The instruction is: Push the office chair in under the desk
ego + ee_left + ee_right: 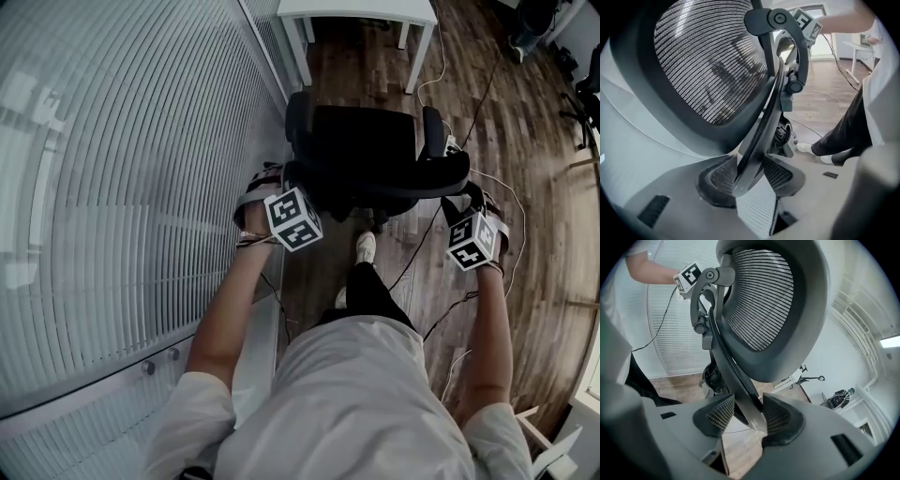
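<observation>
The person is standing behind the chair, which is facing the desk but is sitting short of it, its seat not yet under the top. The left gripper and right gripper are each pinching one side of the back frame.

To push well, both hands should probably be driving forward evenly, so the chair is rolling straight between the desk legs rather than swinging toward the slatted wall on the left. The grips are sitting on thin frame edges, so a level push along the jaws looks safer than a twisting one. A cable is lying on the floor near the desk's right leg and may be catching a castor.

The gripper views are showing what the head view is hiding: the frame sitting between the ribbed pads of the left gripper and of the right gripper, and the mesh. Only the head view is showing the desk and the gap to it.
</observation>
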